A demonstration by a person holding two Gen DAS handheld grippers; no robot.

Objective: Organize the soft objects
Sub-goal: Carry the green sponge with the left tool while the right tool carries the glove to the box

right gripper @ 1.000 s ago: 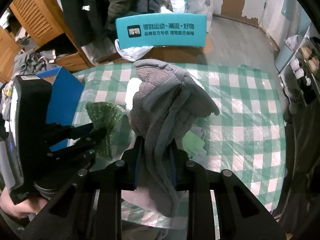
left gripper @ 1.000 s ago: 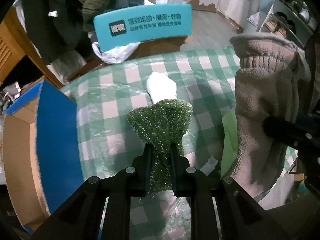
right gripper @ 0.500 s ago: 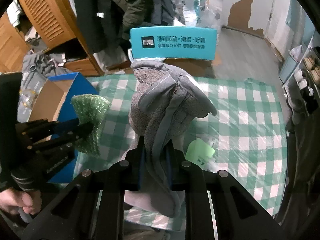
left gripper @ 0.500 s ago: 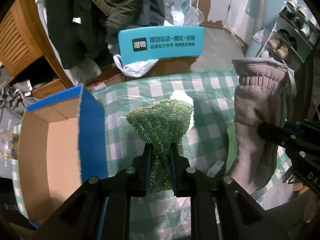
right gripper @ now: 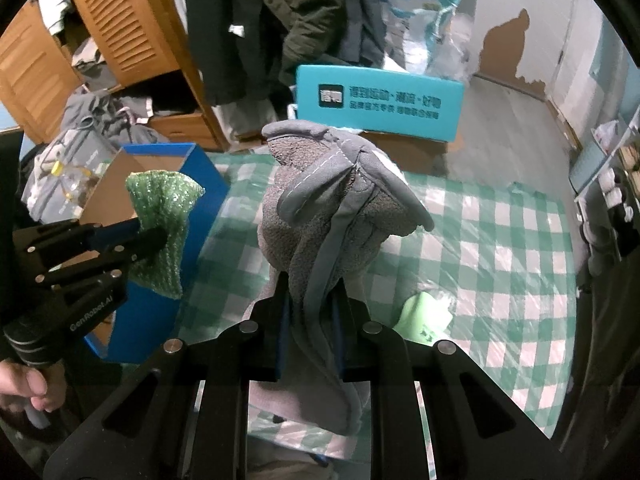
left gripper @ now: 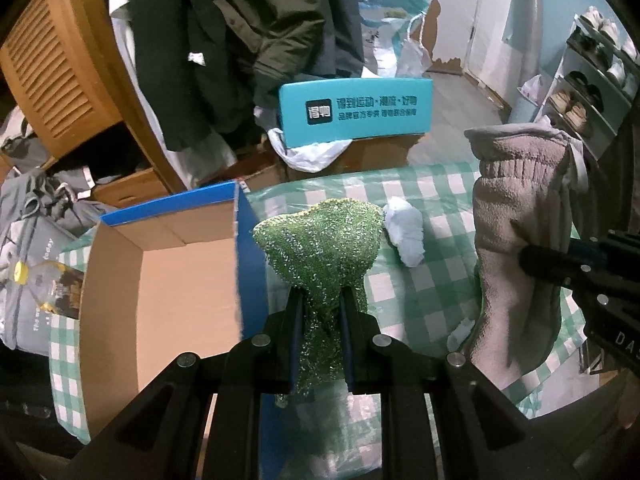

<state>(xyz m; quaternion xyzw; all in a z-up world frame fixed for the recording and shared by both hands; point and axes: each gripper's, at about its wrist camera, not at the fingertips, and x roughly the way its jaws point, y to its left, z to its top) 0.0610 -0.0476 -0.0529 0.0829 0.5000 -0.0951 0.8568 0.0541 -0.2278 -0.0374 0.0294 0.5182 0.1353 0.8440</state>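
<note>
My left gripper [left gripper: 320, 300] is shut on a glittery green scrubbing cloth [left gripper: 320, 236] and holds it up in the air just right of an open blue cardboard box [left gripper: 168, 280]. It shows in the right wrist view [right gripper: 156, 236] with the cloth [right gripper: 160, 216] over the box [right gripper: 200, 184]. My right gripper [right gripper: 310, 292] is shut on a grey fleece glove [right gripper: 320, 220], held above the green checked tablecloth [right gripper: 500, 248]. The glove hangs at the right of the left wrist view [left gripper: 516, 220].
A white soft wad [left gripper: 404, 232] lies on the cloth behind the scrubber. A light green packet [right gripper: 424, 316] lies near the front. A teal sign [left gripper: 356, 112] stands behind the table. Clothes and a wooden cabinet [left gripper: 60, 60] fill the back left.
Both grippers have risen and swung left with their loads. The open box has come fully into view beside the green cloth.
</note>
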